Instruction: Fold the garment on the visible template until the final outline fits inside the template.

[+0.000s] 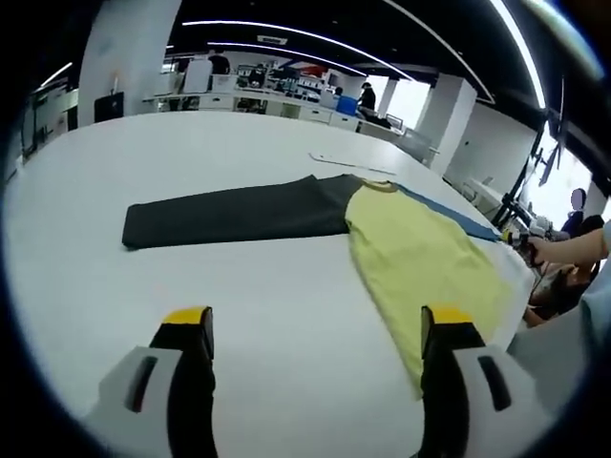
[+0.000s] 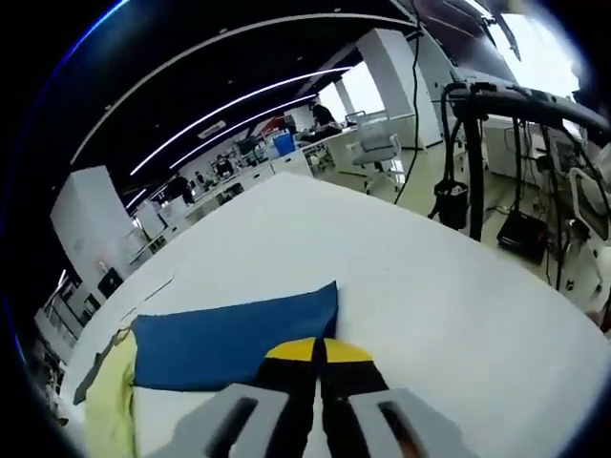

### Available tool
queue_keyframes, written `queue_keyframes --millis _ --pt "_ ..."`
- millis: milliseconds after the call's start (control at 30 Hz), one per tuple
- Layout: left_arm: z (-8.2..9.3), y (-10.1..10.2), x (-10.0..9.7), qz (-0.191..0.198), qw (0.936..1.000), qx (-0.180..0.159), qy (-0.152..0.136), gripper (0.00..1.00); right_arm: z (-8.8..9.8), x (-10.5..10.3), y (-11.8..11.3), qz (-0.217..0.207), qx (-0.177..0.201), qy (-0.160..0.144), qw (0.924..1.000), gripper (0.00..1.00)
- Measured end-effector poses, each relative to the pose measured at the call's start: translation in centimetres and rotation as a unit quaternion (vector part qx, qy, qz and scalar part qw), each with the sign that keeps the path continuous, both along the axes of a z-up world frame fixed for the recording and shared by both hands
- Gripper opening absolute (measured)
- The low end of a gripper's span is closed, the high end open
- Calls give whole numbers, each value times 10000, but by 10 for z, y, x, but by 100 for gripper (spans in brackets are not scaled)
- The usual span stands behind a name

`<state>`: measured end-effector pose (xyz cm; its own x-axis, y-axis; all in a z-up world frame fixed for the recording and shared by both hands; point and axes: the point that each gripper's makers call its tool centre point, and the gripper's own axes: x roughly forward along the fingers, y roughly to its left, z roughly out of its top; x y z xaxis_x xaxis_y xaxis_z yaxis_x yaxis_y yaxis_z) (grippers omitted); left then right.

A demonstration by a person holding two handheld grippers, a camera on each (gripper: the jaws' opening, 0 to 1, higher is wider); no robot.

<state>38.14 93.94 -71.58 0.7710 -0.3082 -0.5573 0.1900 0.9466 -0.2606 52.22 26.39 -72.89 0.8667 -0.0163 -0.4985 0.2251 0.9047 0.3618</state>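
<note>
Yellow-tipped jaws of the left gripper [image 1: 320, 329] stand wide apart with nothing between them, hovering low over the bare white table [image 1: 277, 286]. Just ahead, the garment [image 1: 315, 215] lies flat: a dark grey arm stretching off to one side, a pale yellow body running toward the table's edge, and a strip of blue peeking out along the far side.

Over in the right gripper view, the right gripper [image 2: 318, 355] has its jaws pressed together, tips right at the near edge of the blue sleeve [image 2: 229, 339]. Whether cloth is actually pinched between them is hard to call; the tips meet at the hem and no fabric shows between them. That sleeve spreads flat on the tabletop, with a sliver of yellow beside it.

As for progress, it looks early. The grey sleeve lies fully extended, the blue one lies spread out too, and the yellow body appears open at full length, so no fold seems finished yet. No template outline can be made out on the white surface from here. Judging by the layout, both sleeves need bringing in over the body, and then the body itself needs folding down.
</note>
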Motion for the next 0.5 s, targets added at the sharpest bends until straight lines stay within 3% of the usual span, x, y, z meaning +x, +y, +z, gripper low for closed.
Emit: queue_keyframes --millis 200,367,500 --pt "-2 2 -3 39 10000 -17 32 86 20 17 -7 2 -55 -162 9999 0" --pt "-1 3 -3 74 10000 -52 -11 86 31 50 -24 194 29 -434 9989 0" --pt "0 1 -3 60 9999 -73 -54 87 40 65 -5 600 182 -618 9961 0"
